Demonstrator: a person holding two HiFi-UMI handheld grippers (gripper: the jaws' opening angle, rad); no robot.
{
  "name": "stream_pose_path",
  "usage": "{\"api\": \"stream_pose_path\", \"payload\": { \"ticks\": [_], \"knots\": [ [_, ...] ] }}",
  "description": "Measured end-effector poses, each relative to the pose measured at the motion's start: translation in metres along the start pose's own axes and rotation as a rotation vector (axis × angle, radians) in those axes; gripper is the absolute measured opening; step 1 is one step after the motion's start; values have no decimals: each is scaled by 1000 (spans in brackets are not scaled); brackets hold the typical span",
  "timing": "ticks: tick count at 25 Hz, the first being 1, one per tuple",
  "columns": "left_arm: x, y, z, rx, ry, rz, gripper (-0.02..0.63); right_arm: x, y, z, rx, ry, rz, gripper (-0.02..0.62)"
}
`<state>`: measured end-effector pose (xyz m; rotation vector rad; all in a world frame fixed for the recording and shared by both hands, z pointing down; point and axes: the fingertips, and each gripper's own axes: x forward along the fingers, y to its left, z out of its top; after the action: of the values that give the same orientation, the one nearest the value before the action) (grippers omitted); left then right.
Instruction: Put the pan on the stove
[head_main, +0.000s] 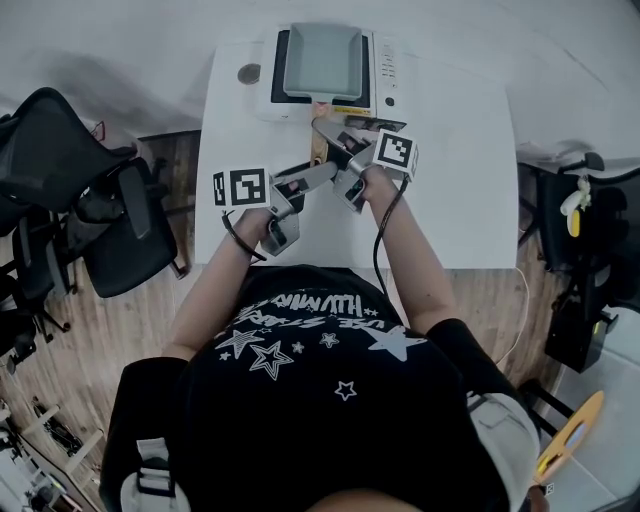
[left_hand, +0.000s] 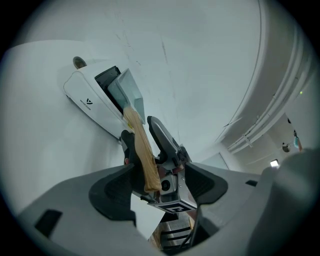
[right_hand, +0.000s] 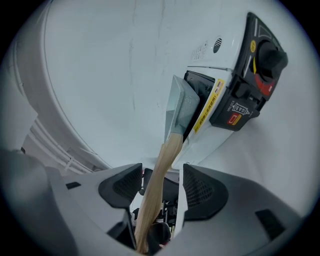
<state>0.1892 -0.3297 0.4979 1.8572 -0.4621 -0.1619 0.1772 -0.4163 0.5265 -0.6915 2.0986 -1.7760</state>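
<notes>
A grey square pan (head_main: 322, 60) sits on the white portable gas stove (head_main: 385, 75) at the table's far edge. Its wooden handle (head_main: 319, 140) points back toward me. My left gripper (head_main: 318, 175) and right gripper (head_main: 335, 143) meet at that handle from either side. In the left gripper view the handle's end (left_hand: 142, 150) lies between the spread jaws of the left gripper (left_hand: 160, 182), nearer the left pad and not squeezed. The right gripper (right_hand: 160, 190) straddles the handle (right_hand: 167, 155) with a gap on both sides. The pan (right_hand: 182, 107) and the stove (right_hand: 240, 95) lie beyond.
The white table (head_main: 460, 200) carries only the stove and a small round disc (head_main: 248, 73) beside it. Black office chairs (head_main: 90, 200) stand to the left, more gear (head_main: 585, 260) to the right. The stove's black knob (right_hand: 272, 55) faces the right gripper.
</notes>
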Motion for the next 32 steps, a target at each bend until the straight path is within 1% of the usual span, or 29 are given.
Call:
{"api": "stream_pose_path", "payload": {
  "ticks": [6, 11, 15, 19, 21, 23, 25, 27, 30, 32],
  "knots": [
    [-14, 3, -3, 8, 10, 6, 311, -7, 2, -3, -43, -44, -34, 238],
    [-31, 6, -3, -7, 8, 14, 311, -25, 2, 3, -76, -140, -72, 238],
    [-48, 3, -3, 6, -3, -3, 311, -45, 4, 4, -135, -213, -134, 236],
    [-65, 5, -2, 68, 4, 26, 311, -64, 9, 1, -223, -284, -208, 233],
    [-73, 6, -2, 95, 19, 37, 310, -73, 14, -2, -262, -324, -240, 211],
    [-81, 3, -3, 118, 33, 36, 310, -81, 23, -5, -278, -379, -250, 175],
    [-90, -1, -4, 150, 43, 42, 307, -89, 35, -5, -282, -445, -241, 153],
    [-99, -2, -4, 196, 50, 65, 291, -96, 48, -6, -308, -497, -248, 126],
    [-114, -3, -1, 270, 64, 95, 262, -100, 65, -12, -391, -535, -294, 93],
    [-127, -2, 3, 316, 64, 113, 207, -99, 74, -20, -452, -544, -341, 74]
  ]
}}
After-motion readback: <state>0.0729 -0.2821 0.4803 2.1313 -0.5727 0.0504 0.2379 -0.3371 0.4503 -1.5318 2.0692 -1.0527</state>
